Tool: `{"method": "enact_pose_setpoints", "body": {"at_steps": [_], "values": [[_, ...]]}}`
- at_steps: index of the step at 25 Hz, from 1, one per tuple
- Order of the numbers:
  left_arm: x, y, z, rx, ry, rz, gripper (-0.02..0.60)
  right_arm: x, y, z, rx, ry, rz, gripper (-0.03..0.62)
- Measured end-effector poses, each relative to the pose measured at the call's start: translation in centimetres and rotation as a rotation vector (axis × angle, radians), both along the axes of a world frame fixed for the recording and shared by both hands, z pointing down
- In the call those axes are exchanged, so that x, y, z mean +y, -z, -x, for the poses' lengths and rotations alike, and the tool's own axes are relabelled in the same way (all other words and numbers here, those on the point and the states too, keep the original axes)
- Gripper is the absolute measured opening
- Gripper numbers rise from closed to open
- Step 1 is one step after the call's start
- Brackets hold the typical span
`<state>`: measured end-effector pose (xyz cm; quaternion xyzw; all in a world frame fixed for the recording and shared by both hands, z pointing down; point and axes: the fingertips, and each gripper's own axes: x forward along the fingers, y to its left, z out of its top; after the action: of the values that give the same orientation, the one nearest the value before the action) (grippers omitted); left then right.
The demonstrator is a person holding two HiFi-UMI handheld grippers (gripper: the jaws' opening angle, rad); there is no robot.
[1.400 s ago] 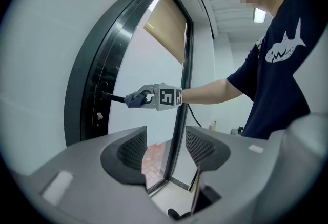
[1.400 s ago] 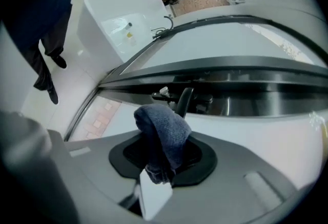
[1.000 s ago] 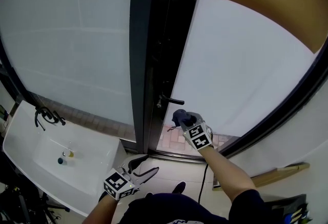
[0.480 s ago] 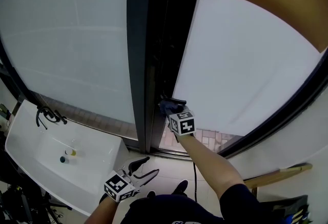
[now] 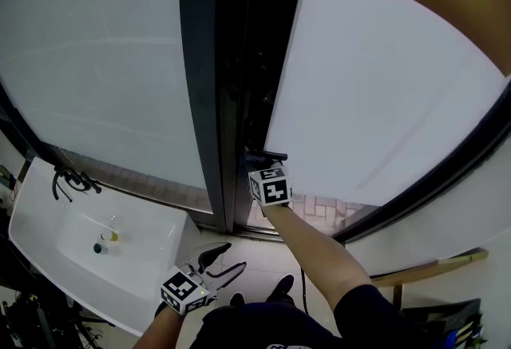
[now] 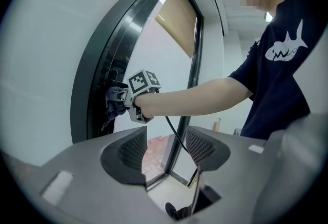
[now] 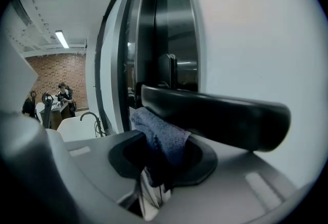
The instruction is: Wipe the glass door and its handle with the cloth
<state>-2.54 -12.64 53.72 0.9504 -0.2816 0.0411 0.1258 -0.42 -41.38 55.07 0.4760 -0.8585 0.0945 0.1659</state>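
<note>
Two tongs: our right gripper (image 7: 156, 164) is clamped tight on the cloth (image 7: 159, 133); our left gripper (image 6: 166, 146) hangs low, jaws apart, nothing between them.
Change: over the last second we carried the right gripper up and leftward to the handle (image 7: 215, 110), which it had sat below.
Cloth now: bunched between the right jaws, pressed against the handle's underside, beside the dark door frame (image 5: 204, 100).
Meaning: we judge the handle wipe is only beginning.
Hidden: the handle's root and lock plate sit in shadow.
Hard to tell: whether the glass door (image 5: 383, 100) carries smears or is already wiped, we cannot say.
</note>
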Motion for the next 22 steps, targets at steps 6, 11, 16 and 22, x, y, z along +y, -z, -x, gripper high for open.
{"method": "enact_pose_setpoints", "body": {"at_steps": [6, 11, 16, 22], "values": [[-0.5, 0.4, -0.9, 0.002, -0.019, -0.016, 0.233, 0.2, -2.1, -1.3, 0.155, 0.056, 0.040, 0.100], [-0.2, 0.1, -0.4, -0.003, -0.010, -0.010, 0.233, 1.3, -3.7, -3.6, 0.028, 0.040, 0.079, 0.100], [0.0, 0.2, 0.0, -0.003, -0.001, -0.007, 0.233, 1.1, -0.8, -2.4, -0.233, 0.018, 0.098, 0.101], [0.5, 0.2, -0.2, 0.006, -0.001, -0.006, 0.233, -0.3, -0.4, -1.1, -0.431, -0.084, 0.197, 0.103]]}}
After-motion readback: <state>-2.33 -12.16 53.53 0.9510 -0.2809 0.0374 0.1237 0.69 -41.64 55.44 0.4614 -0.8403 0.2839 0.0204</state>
